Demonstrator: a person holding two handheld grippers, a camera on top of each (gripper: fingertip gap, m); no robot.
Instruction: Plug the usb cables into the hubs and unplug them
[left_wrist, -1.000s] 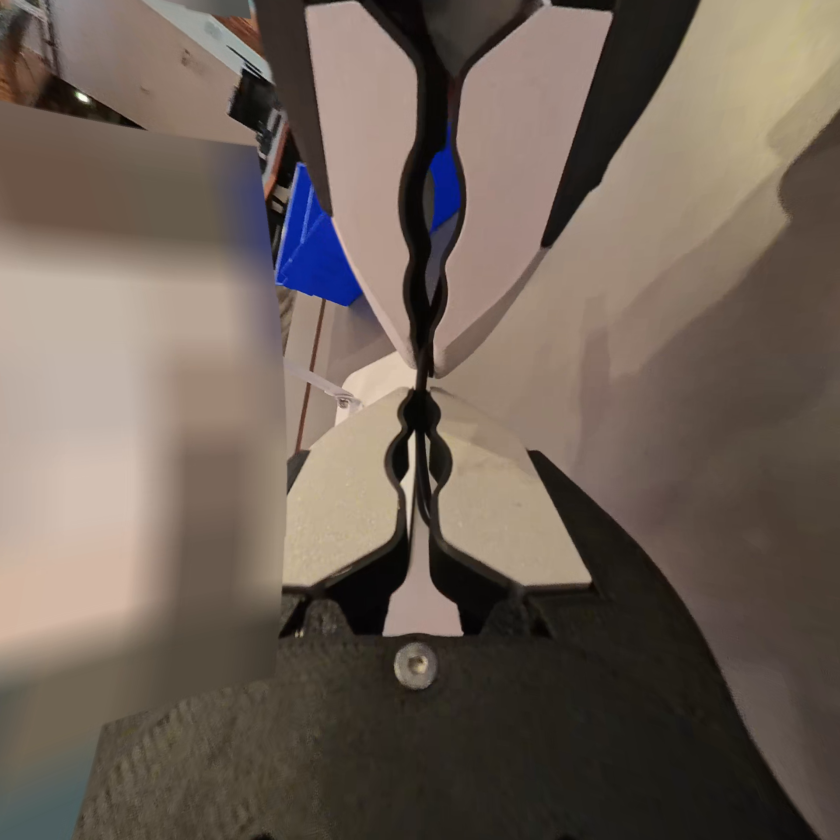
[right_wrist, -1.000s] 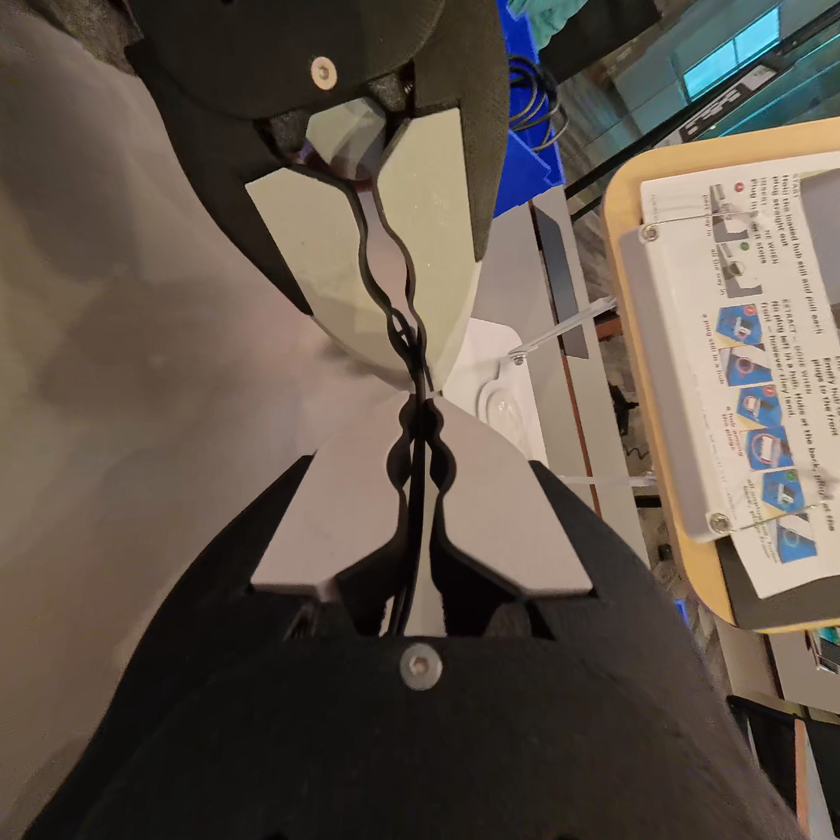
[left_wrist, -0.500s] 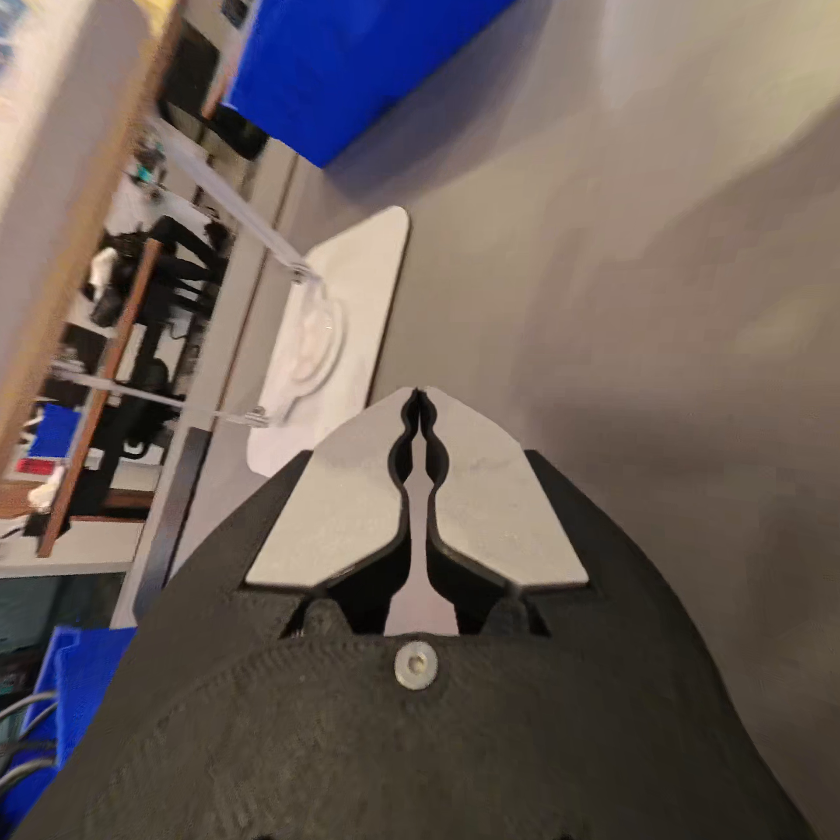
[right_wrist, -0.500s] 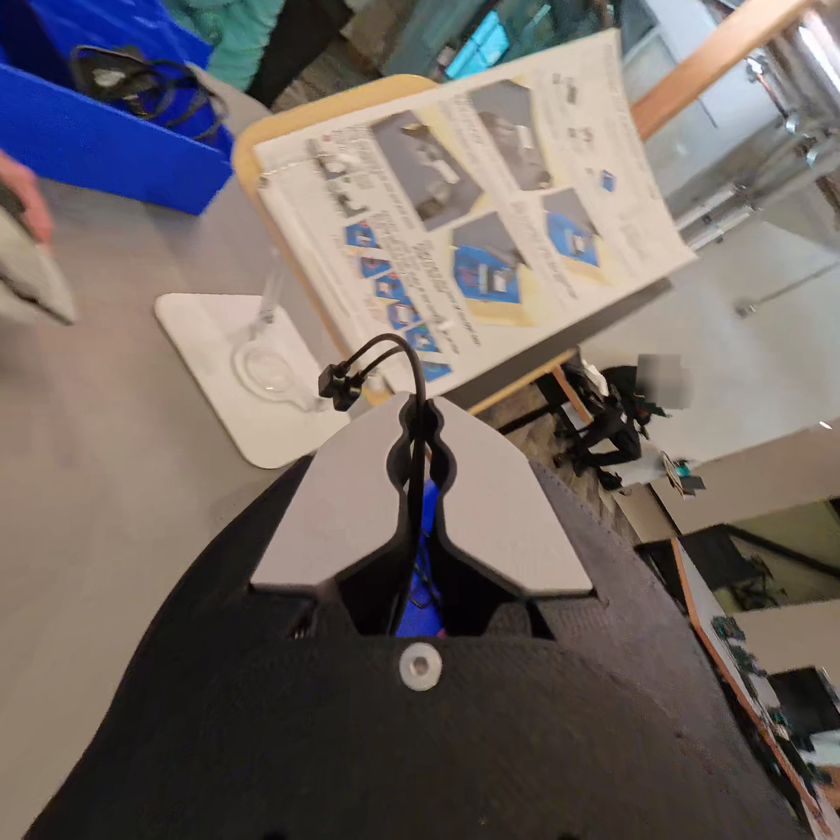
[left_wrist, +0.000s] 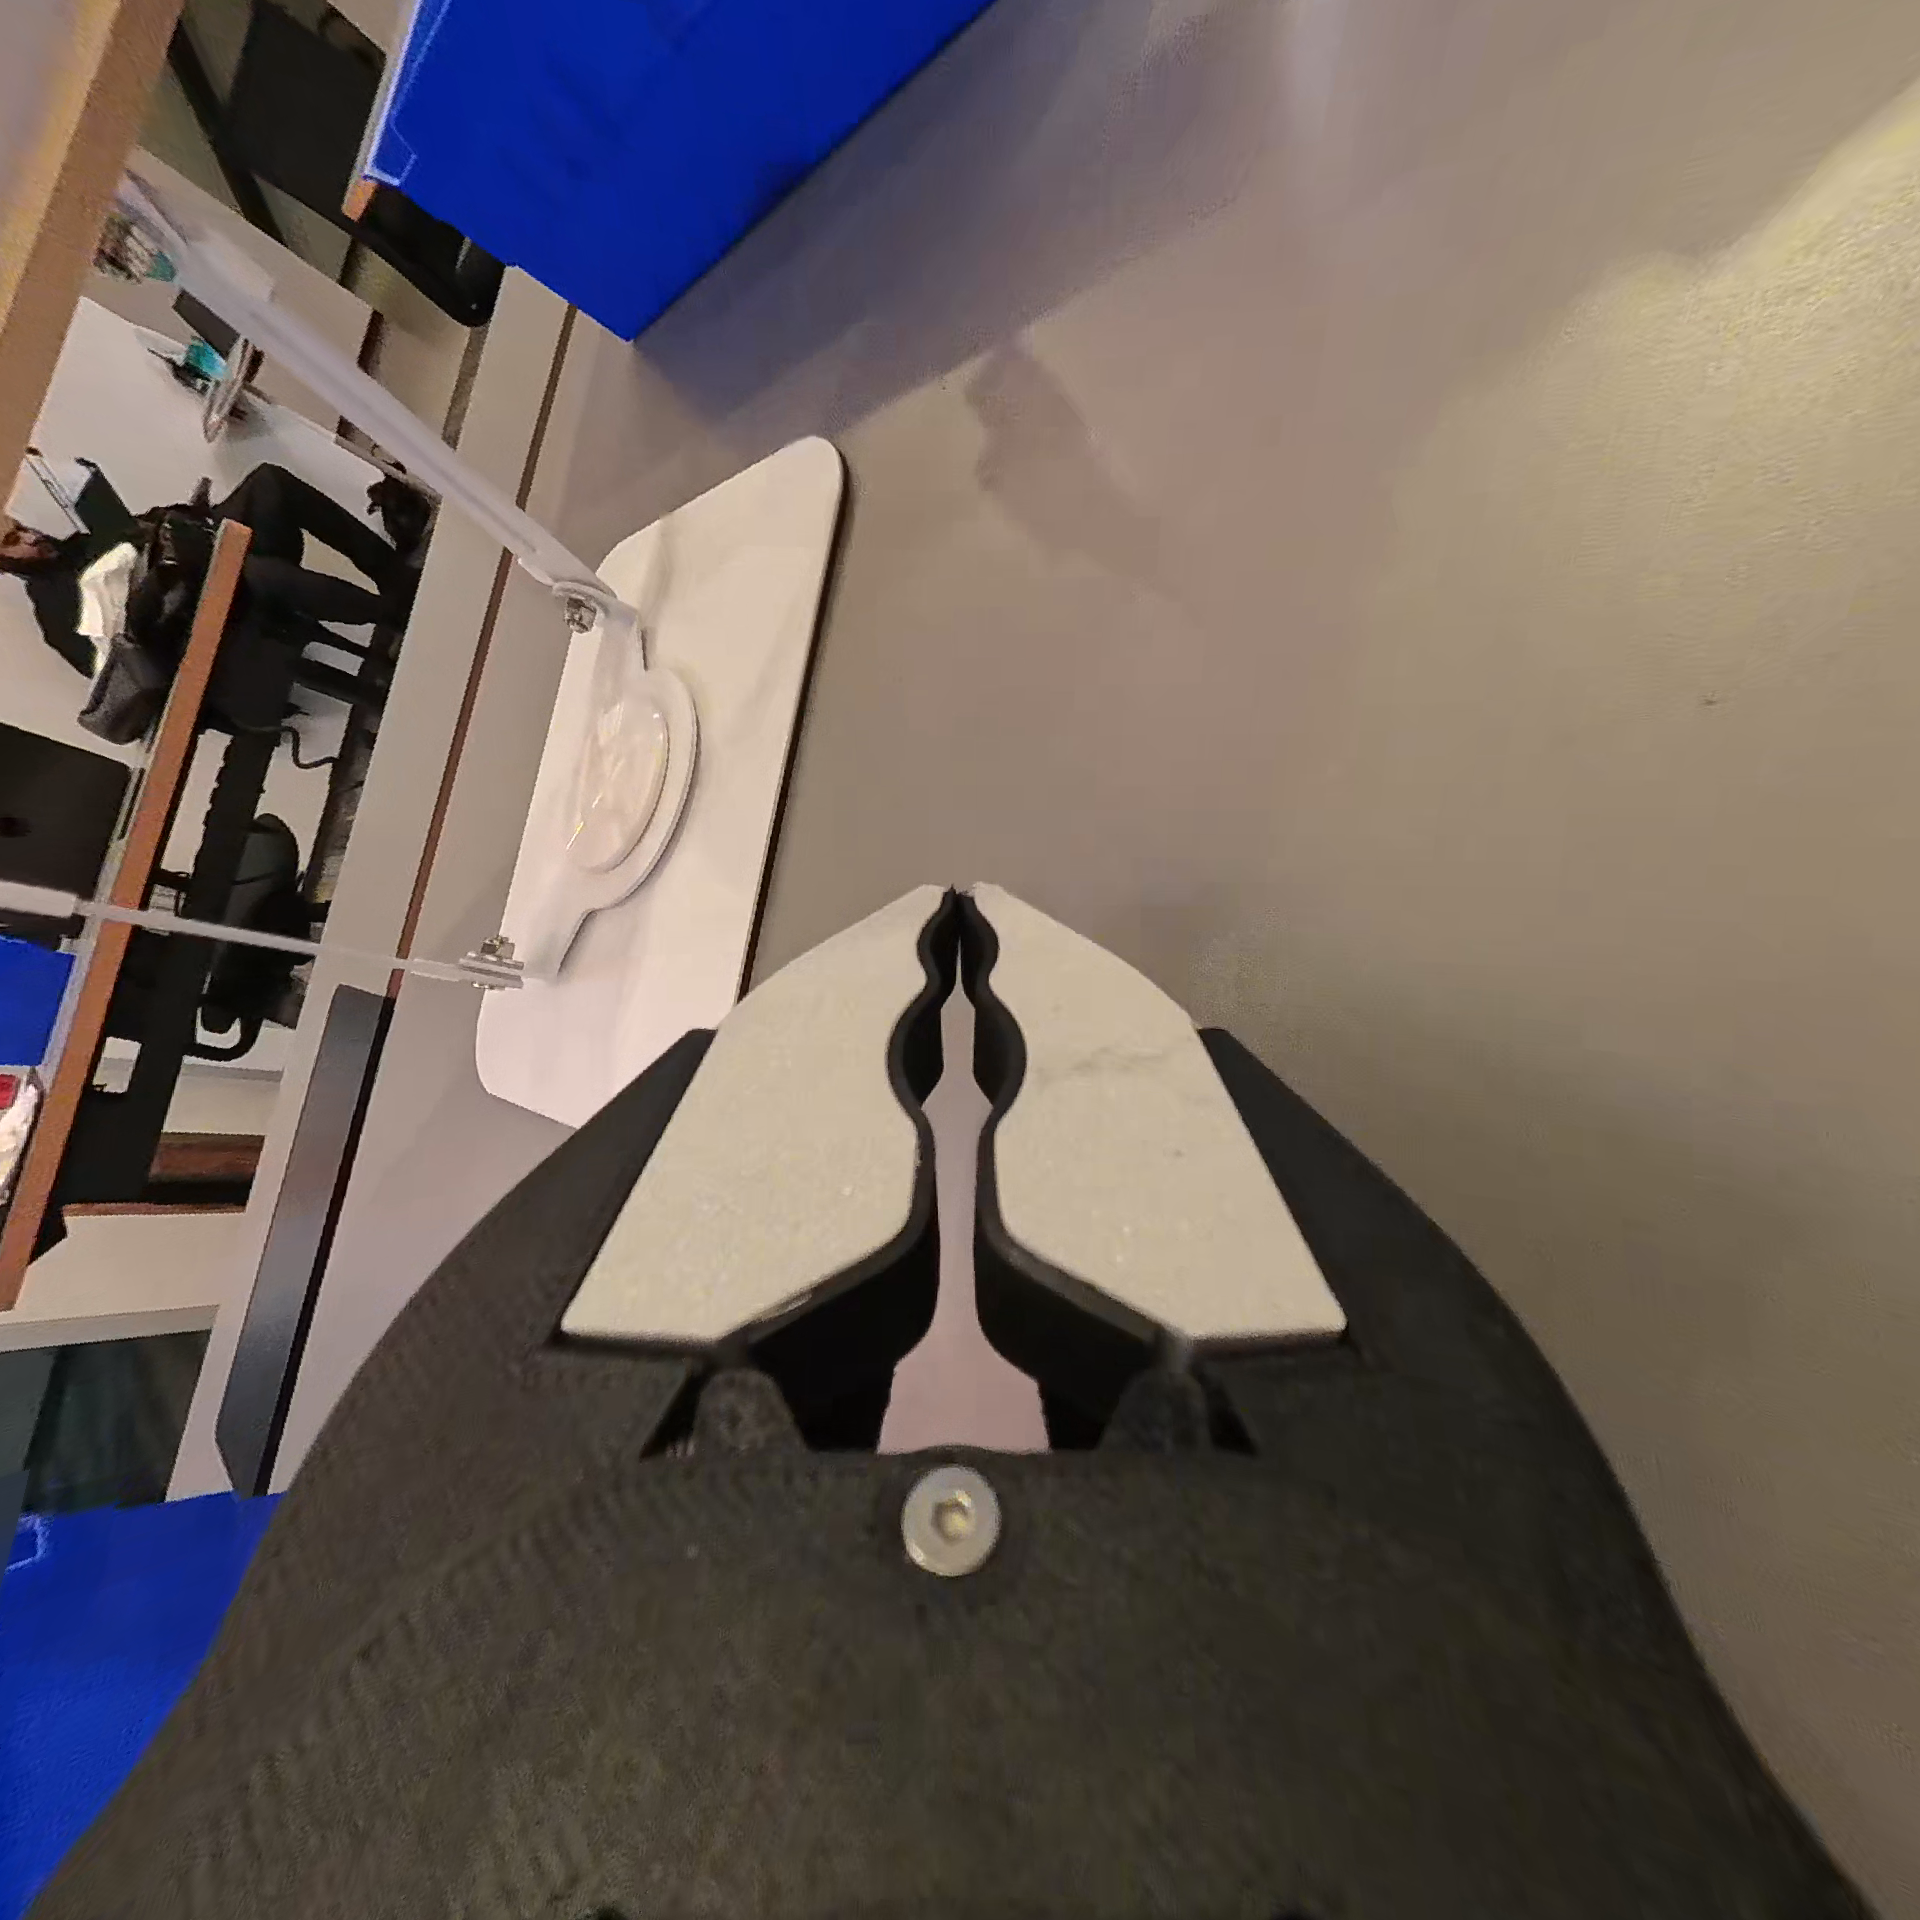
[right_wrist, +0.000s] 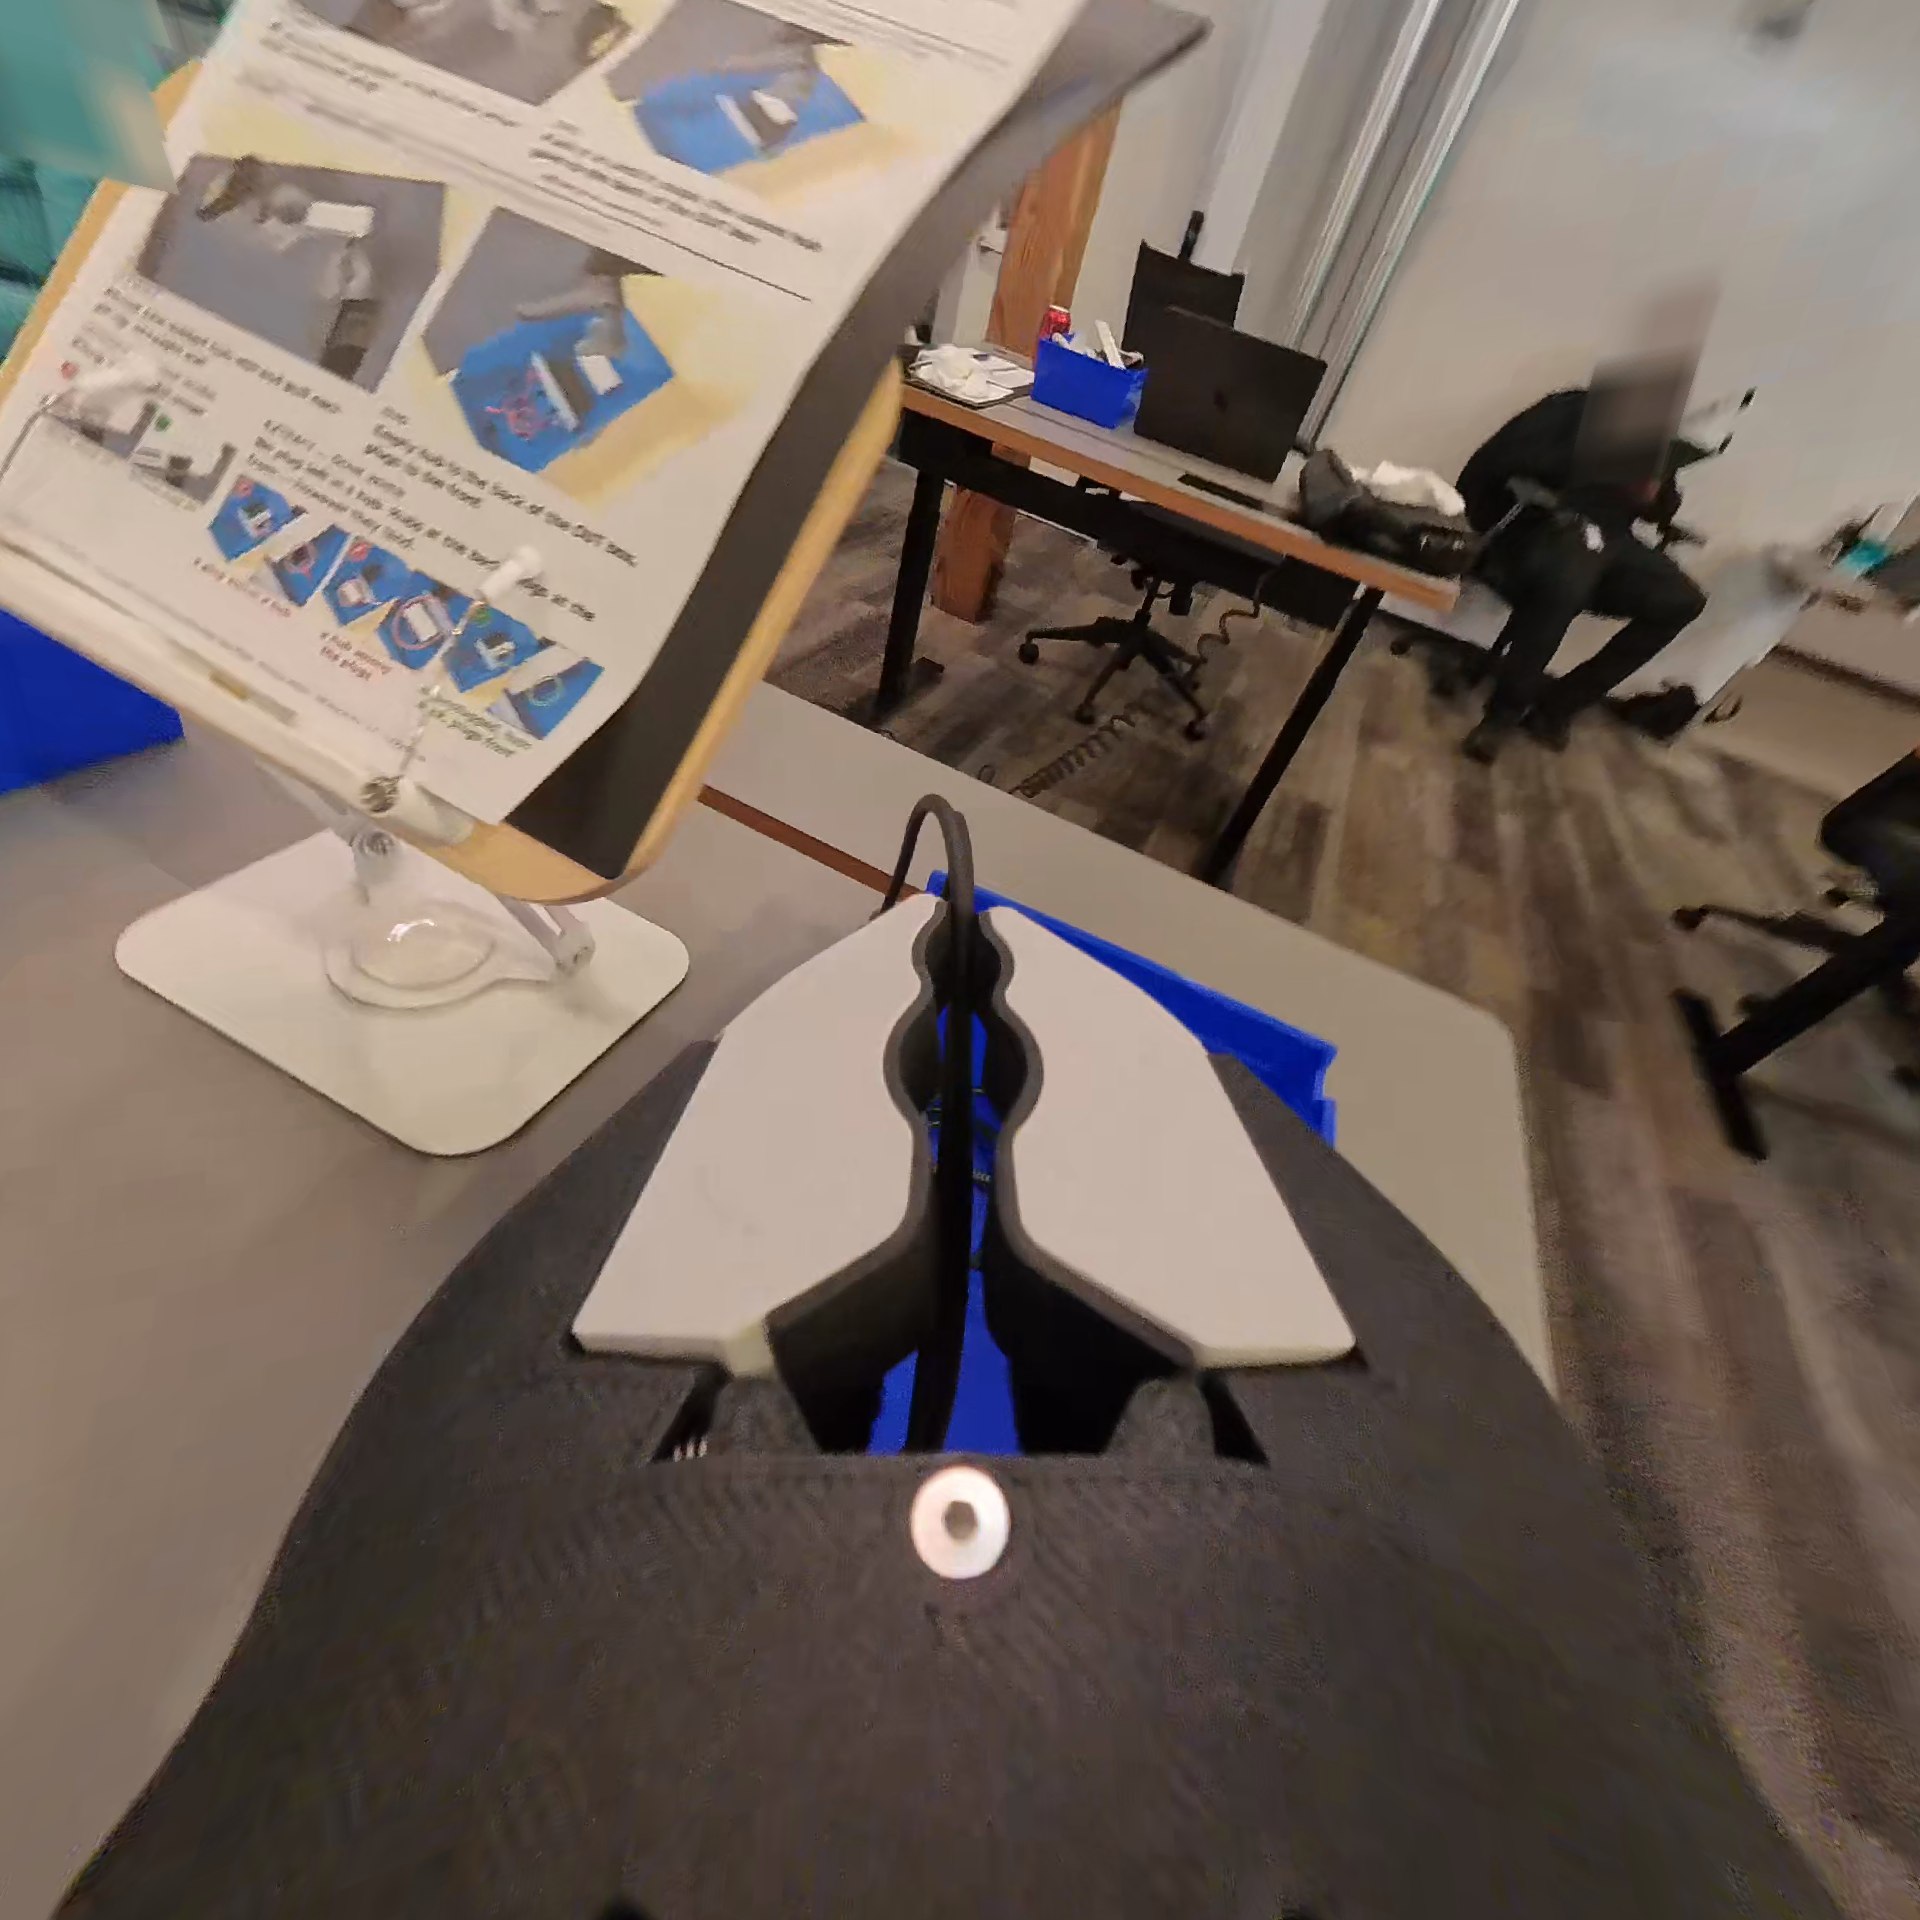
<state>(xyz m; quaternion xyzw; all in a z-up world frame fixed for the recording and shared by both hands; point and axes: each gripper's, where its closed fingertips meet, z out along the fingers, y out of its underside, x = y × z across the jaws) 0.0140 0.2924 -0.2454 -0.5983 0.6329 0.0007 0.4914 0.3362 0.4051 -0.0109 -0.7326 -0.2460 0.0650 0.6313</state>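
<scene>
While your right gripper (right_wrist: 961, 914) keeps its pale grey jaws clenched on the thin black usb cable (right_wrist: 951, 1091), the cable runs up the channel between them, arches over the tips and drops out of sight on the far side, so its plug end cannot be seen. Directly beneath that gripper, glimpsed through the gap and past its right edge, sits a blue plastic bin (right_wrist: 1226, 1018) on the grey surface (right_wrist: 208, 1247). Take the white flat-based document stand (right_wrist: 416, 1049) as your landmark: the bin lies to the right of it, and the stand's tilted wooden board carries a printed instruction sheet (right_wrist: 468, 343) above its base. Beyond the stand, across the wood-look floor (right_wrist: 1455, 883), a desk (right_wrist: 1195, 478) holds a dark laptop and a small blue box, with a seated person (right_wrist: 1600, 561) by it. Your left gripper (left_wrist: 956, 894) has its jaws pressed together at the tips with nothing between them, hovering over the grey surface (left_wrist: 1351, 727) just beside the same stand's white base (left_wrist: 727, 748). Another blue bin (left_wrist: 644, 135) rests on the surface past the stand's far corner.
</scene>
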